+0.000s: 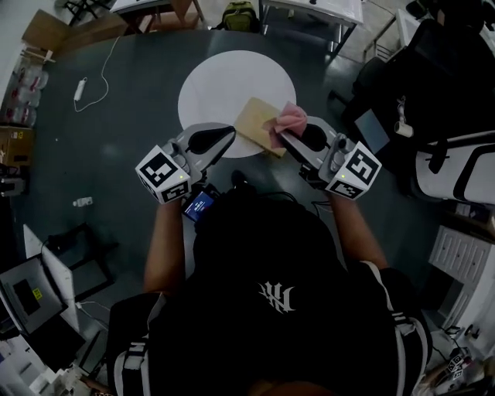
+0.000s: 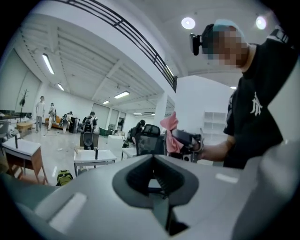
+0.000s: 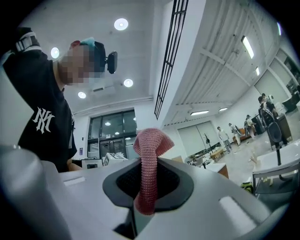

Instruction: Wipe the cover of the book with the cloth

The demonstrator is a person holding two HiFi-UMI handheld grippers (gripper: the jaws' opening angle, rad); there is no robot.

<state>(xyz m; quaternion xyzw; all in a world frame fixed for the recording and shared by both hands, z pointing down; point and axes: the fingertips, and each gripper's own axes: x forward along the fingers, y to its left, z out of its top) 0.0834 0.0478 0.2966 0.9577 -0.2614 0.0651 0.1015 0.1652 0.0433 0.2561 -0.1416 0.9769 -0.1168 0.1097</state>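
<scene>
A tan book (image 1: pixel 255 124) shows over the lower right rim of the round white table (image 1: pixel 216 85). My right gripper (image 1: pixel 283 134) is shut on a pink knitted cloth (image 1: pixel 292 117), which overlaps the book's right corner in the head view. In the right gripper view the cloth (image 3: pixel 149 154) stands up from the closed jaws of the right gripper (image 3: pixel 144 187) and folds over at its top. My left gripper (image 1: pixel 230 136) hovers at the book's left edge. Its jaws are shut with nothing between them in the left gripper view (image 2: pixel 154 185), which also catches the cloth (image 2: pixel 169 127).
Dark floor surrounds the table. A black office chair (image 1: pixel 456 62) and a white-framed chair (image 1: pixel 456 166) stand at the right. A white cable with its adapter (image 1: pixel 80 89) lies at the left, near boxes (image 1: pixel 42 31). Desks (image 1: pixel 309 11) line the far side.
</scene>
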